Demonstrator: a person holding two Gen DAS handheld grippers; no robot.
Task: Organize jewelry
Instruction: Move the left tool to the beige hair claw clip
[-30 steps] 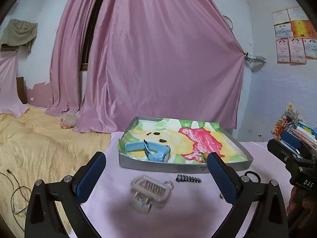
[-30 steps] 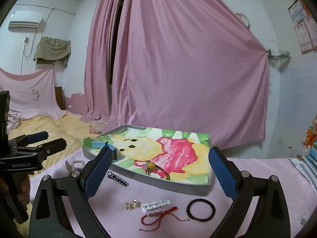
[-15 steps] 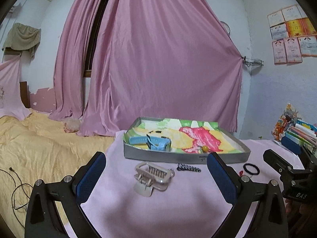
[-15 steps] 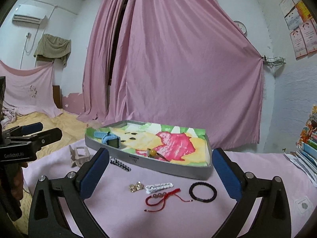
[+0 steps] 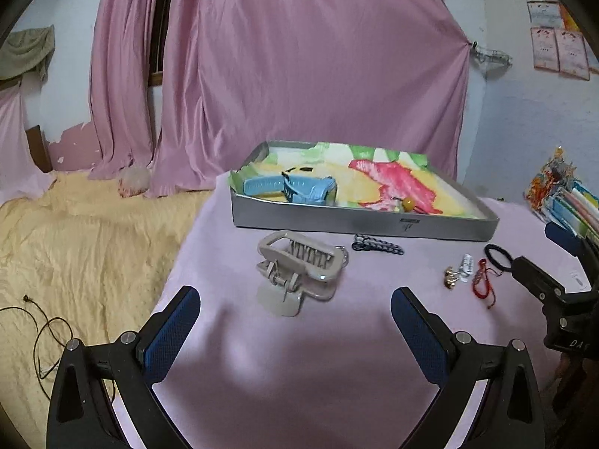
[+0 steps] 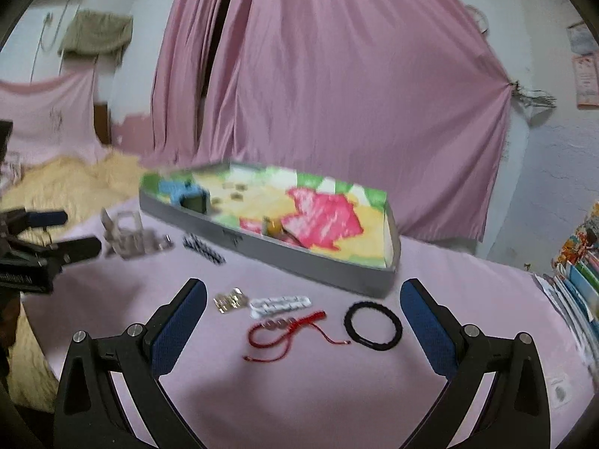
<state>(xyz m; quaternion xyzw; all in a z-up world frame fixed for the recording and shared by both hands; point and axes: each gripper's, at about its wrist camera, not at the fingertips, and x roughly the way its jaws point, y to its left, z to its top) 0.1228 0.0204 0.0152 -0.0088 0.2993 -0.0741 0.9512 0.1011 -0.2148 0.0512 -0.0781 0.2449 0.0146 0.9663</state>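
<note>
We hold both grippers wide apart and empty: the left gripper (image 5: 295, 318) frames the beige plastic claw hair clip (image 5: 299, 271) just ahead of its fingers, likely our next grasp; the right gripper (image 6: 303, 310) frames the red cord bracelet (image 6: 286, 331). Beyond both sits the grey metal tray (image 5: 359, 220), where they seem bound.

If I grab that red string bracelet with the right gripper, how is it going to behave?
The red string bracelet lies in loose curves with trailing ends, so it will probably droop limply and weigh very little. The thin cord lies flat on the pink cloth, so the right gripper, jaws open, may slip over it; its beaded middle looks easiest to pinch.
</note>
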